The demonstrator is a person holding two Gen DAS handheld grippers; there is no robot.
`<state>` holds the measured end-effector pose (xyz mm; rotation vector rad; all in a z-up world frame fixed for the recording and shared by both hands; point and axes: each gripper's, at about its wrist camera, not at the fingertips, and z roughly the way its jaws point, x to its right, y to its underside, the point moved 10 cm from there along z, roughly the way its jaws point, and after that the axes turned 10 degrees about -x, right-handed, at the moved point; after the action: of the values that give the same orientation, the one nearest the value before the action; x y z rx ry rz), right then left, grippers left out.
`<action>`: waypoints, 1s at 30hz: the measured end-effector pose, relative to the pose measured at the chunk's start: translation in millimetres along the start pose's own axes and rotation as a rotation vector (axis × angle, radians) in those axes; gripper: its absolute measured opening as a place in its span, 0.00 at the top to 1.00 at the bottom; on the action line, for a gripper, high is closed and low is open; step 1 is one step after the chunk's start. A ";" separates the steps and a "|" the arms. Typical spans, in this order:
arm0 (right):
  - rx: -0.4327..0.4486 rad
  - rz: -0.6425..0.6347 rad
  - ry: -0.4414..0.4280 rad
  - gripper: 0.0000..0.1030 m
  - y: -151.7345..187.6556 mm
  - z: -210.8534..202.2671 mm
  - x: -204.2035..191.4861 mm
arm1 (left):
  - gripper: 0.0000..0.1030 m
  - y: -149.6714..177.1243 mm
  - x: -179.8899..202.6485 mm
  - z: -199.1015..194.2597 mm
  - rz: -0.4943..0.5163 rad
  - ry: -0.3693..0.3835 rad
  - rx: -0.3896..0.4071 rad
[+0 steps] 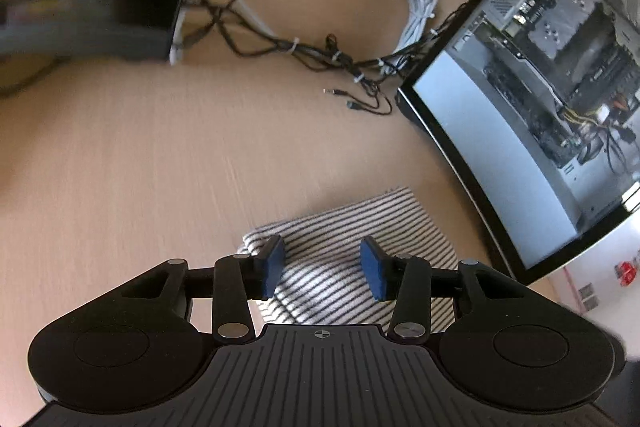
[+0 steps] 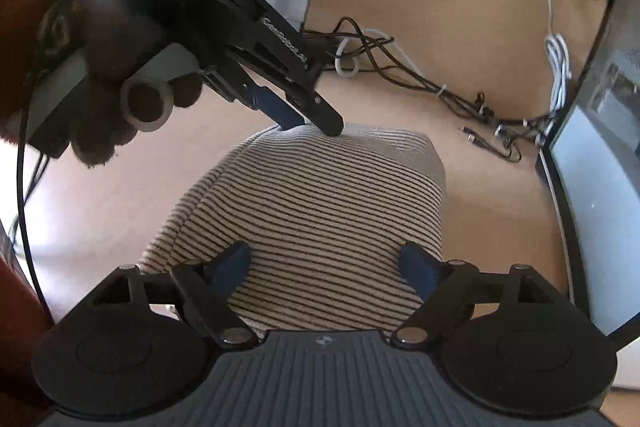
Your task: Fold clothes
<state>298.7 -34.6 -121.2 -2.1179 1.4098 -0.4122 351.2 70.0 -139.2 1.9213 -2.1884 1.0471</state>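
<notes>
From my left wrist, my left gripper (image 1: 323, 269) hangs with jaws apart over the folded striped garment (image 1: 360, 227) on the wooden table (image 1: 140, 155). From my right wrist, my right gripper (image 2: 326, 269) gapes empty above its near edge, while the left one touches its far edge.

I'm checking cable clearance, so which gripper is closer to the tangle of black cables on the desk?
Left. The left gripper sits at the far edge of the striped garment, the edge toward the black cables. The right gripper is open over the near edge, farther away.
</notes>
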 end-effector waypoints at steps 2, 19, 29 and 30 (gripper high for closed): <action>-0.018 -0.012 -0.011 0.20 3.3 1.2 -3.0 | 0.33 3.8 2.0 -6.8 -0.008 0.000 -0.002; -0.109 0.468 -0.305 0.22 2.4 53.5 85.2 | 0.40 29.8 11.3 44.9 -0.070 0.100 -0.198; 0.042 0.431 -0.164 0.30 -73.2 95.4 137.6 | 0.39 -69.7 -7.4 81.9 -0.001 -0.055 -0.026; 0.046 0.410 -0.149 0.30 -78.5 96.3 140.4 | 0.39 -71.9 -6.3 79.4 0.001 -0.066 -0.019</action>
<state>464.8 -113.3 -157.9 -1.7237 1.6741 -0.1213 447.6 35.1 -171.0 1.9745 -2.2257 0.9723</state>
